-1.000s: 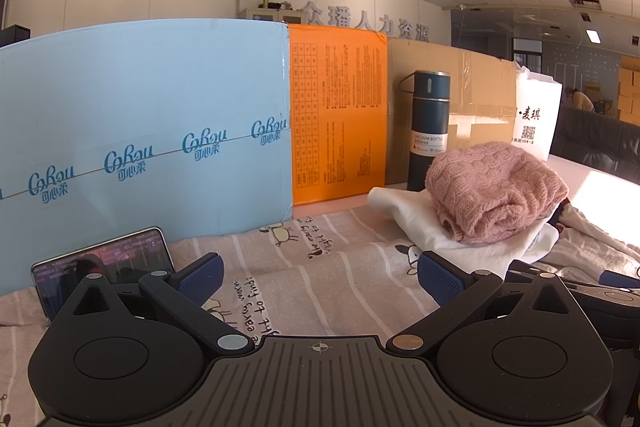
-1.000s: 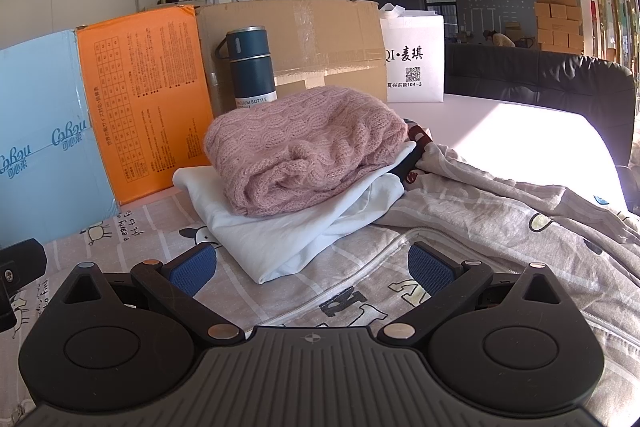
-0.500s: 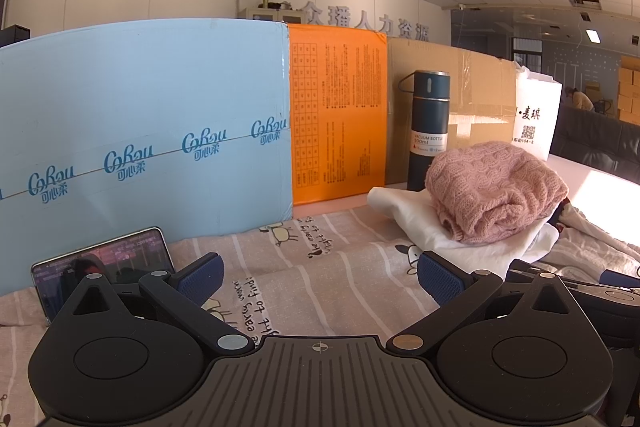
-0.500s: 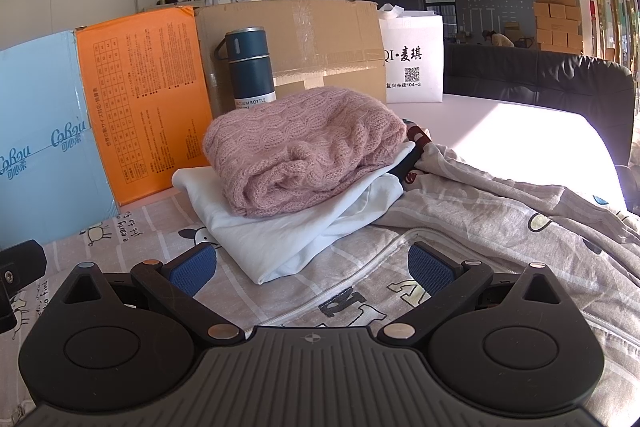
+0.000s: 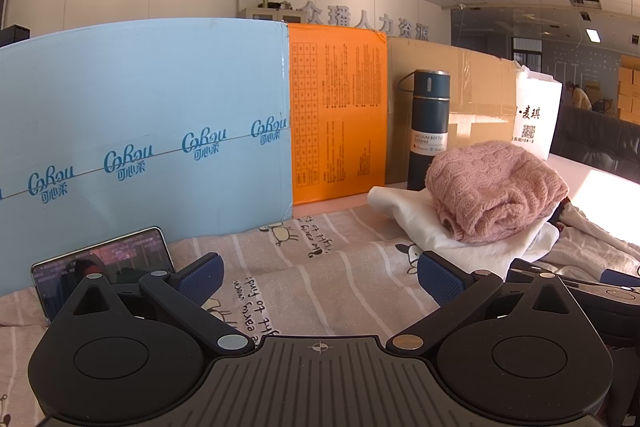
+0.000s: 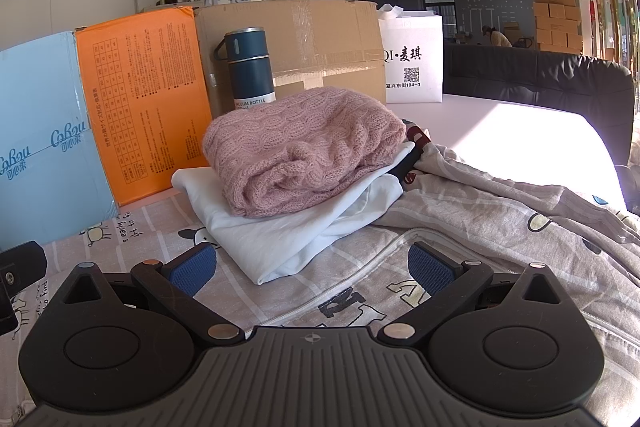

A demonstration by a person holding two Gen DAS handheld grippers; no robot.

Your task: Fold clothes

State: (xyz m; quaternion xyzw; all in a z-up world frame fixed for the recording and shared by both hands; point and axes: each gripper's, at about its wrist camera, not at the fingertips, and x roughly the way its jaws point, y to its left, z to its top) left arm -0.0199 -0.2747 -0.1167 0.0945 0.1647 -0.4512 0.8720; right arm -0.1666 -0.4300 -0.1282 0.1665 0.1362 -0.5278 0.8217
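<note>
A folded pink knit sweater (image 6: 300,151) lies on top of a folded white garment (image 6: 280,235), both resting on a striped cartoon-print sheet (image 6: 500,211). My right gripper (image 6: 312,265) hovers low over the sheet just in front of the white garment, open, nothing between its blue pads. In the left wrist view the same pink sweater (image 5: 496,187) and white garment (image 5: 440,235) sit to the right. My left gripper (image 5: 320,277) is open and empty above the sheet (image 5: 304,267), left of the pile.
A phone (image 5: 104,267) leans by the left finger. A blue box (image 5: 140,131), orange box (image 5: 340,123), cardboard box (image 6: 312,39) and white bag (image 6: 412,63) line the back. A dark vacuum bottle (image 6: 248,67) stands behind the pile. A black chair (image 6: 540,79) stands at right.
</note>
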